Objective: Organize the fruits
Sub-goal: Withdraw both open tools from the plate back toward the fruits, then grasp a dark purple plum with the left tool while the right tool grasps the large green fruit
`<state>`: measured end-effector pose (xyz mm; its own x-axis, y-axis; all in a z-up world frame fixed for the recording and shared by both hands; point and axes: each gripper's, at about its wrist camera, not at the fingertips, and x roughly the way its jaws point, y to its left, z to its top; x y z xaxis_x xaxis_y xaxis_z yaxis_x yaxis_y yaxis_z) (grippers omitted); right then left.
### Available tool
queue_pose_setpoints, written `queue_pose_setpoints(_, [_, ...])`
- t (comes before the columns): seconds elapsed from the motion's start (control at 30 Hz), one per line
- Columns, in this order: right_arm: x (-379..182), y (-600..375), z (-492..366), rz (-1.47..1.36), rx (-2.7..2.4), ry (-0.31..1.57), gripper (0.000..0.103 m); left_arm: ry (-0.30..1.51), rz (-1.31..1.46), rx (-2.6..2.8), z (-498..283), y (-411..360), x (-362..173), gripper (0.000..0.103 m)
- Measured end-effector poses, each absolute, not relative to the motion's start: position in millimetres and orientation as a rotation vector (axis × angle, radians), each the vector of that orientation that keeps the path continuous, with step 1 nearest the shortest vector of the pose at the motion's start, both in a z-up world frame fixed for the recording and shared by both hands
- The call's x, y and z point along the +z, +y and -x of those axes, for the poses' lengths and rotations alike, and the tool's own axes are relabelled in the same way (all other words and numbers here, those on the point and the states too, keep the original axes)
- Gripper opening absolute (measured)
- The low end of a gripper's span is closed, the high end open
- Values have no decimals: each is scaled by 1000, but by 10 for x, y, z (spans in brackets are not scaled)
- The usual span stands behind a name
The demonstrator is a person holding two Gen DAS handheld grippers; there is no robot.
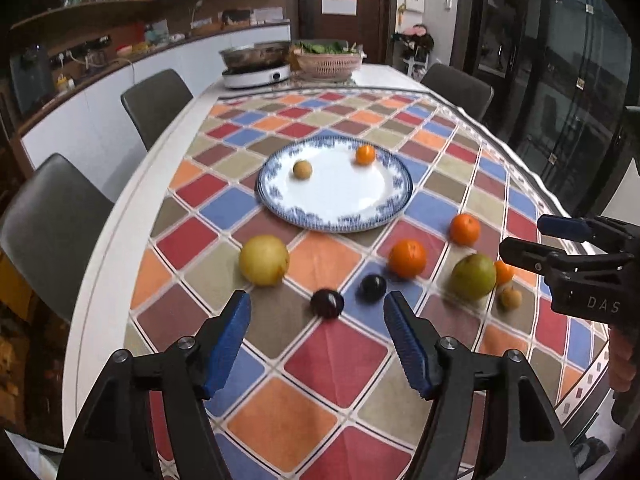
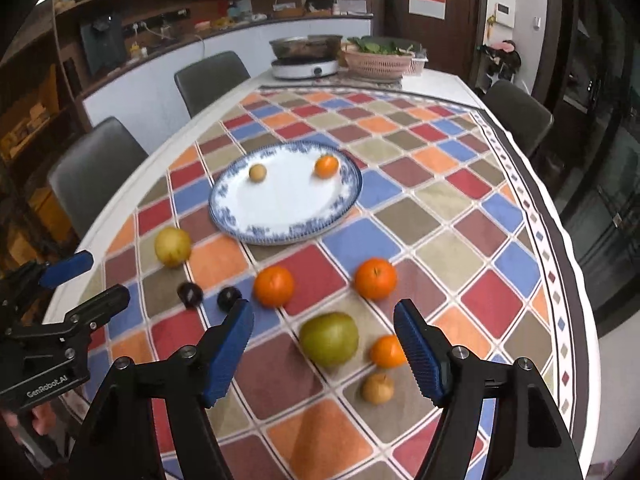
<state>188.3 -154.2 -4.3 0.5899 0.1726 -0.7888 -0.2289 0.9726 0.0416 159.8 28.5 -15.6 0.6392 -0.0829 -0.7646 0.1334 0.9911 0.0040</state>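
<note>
A blue-rimmed white plate (image 1: 384,216) (image 2: 240,224) holds a small brown fruit (image 1: 302,169) and a small orange (image 1: 365,154). On the checked cloth lie a yellow pear (image 1: 264,260), two dark plums (image 1: 327,303) (image 1: 372,288), two oranges (image 1: 407,258) (image 1: 465,229), a green pear (image 1: 473,277) (image 2: 329,338), a small orange (image 2: 386,351) and a small brown fruit (image 2: 377,388). My left gripper (image 1: 317,312) is open and empty just before the plums. My right gripper (image 2: 324,324) is open and empty above the green pear.
A hotplate with a steel pan (image 1: 256,64) and a pink basket of greens (image 1: 329,60) stand at the table's far end. Grey chairs (image 1: 156,104) line the left side, one (image 1: 460,88) the right. The table edge runs close on the right.
</note>
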Motion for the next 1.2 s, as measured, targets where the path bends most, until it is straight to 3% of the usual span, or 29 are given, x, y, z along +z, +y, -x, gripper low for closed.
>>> queue_pose_setpoints(0.73, [-664, -1502, -2133, 150, 230, 1101, 73, 1017, -97, -157, -2045, 258, -812, 68])
queue_pose_setpoints(1.2, [-726, -1475, -2151, 204, 208, 1109, 73, 1038, -80, -180, -2192, 233, -937, 58])
